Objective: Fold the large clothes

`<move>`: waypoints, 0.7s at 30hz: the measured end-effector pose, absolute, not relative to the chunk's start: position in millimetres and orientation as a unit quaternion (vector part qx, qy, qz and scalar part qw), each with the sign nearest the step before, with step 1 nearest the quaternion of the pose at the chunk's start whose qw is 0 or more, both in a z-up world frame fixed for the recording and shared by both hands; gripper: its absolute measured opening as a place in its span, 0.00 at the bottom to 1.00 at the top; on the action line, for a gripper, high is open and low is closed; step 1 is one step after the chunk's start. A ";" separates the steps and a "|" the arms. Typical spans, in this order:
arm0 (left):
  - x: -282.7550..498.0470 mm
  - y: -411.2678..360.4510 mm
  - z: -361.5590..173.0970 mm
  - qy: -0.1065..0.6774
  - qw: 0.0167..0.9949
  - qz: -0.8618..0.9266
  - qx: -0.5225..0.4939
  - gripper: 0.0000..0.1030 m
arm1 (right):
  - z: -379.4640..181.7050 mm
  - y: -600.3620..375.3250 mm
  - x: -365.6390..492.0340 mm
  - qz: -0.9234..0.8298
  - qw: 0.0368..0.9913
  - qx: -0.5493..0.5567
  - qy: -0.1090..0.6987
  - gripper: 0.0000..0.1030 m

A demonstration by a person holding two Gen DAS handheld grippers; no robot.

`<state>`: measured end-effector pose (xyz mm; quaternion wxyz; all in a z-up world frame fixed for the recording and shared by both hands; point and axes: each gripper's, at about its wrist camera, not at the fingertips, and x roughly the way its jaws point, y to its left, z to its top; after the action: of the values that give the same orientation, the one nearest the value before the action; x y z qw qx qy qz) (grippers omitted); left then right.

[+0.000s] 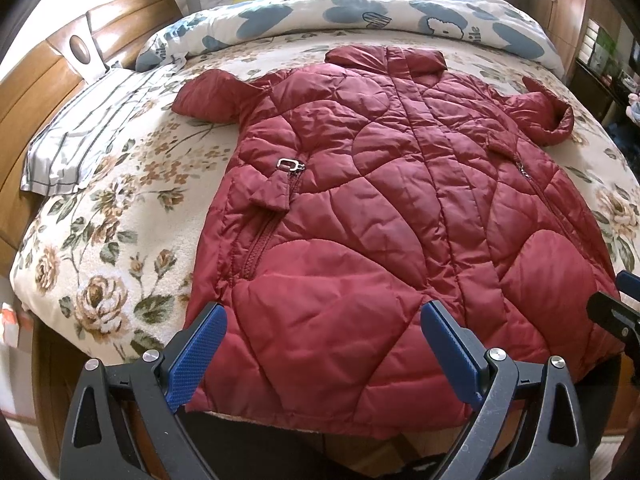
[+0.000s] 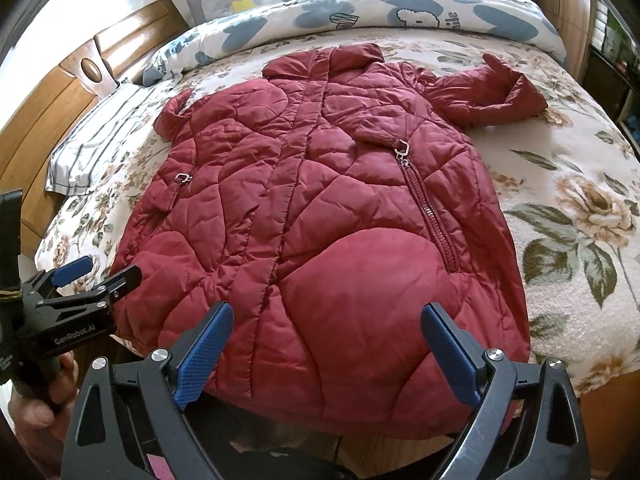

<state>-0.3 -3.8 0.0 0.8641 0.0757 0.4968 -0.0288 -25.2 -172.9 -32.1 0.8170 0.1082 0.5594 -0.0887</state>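
Note:
A dark red quilted puffer coat (image 1: 372,200) lies spread front up on a floral bedspread (image 1: 120,216), collar at the far side, hem over the near edge. It also shows in the right wrist view (image 2: 316,220). Its right sleeve (image 2: 486,94) is bent on the bed; its left sleeve (image 1: 206,94) sticks out short. My left gripper (image 1: 324,316) is open just above the hem's left part, empty. My right gripper (image 2: 326,316) is open above the hem's right part, empty. The left gripper also shows in the right wrist view (image 2: 98,272).
A striped pillow (image 1: 80,140) lies at the left by the wooden headboard (image 1: 44,80). A rolled blue-and-white duvet (image 1: 360,12) lies along the far side. A wooden wardrobe (image 1: 568,4) and shelves stand at the right.

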 end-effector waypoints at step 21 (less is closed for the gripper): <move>40.7 5.8 -13.1 0.515 0.855 -0.043 0.038 0.96 | -32.1 -219.4 -11.7 -0.117 0.846 0.098 0.510 0.93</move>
<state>40.7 5.8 -13.1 0.8553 0.0380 0.5149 -0.0434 -11.7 -219.4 -32.1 0.8464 0.0976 0.5103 -0.1167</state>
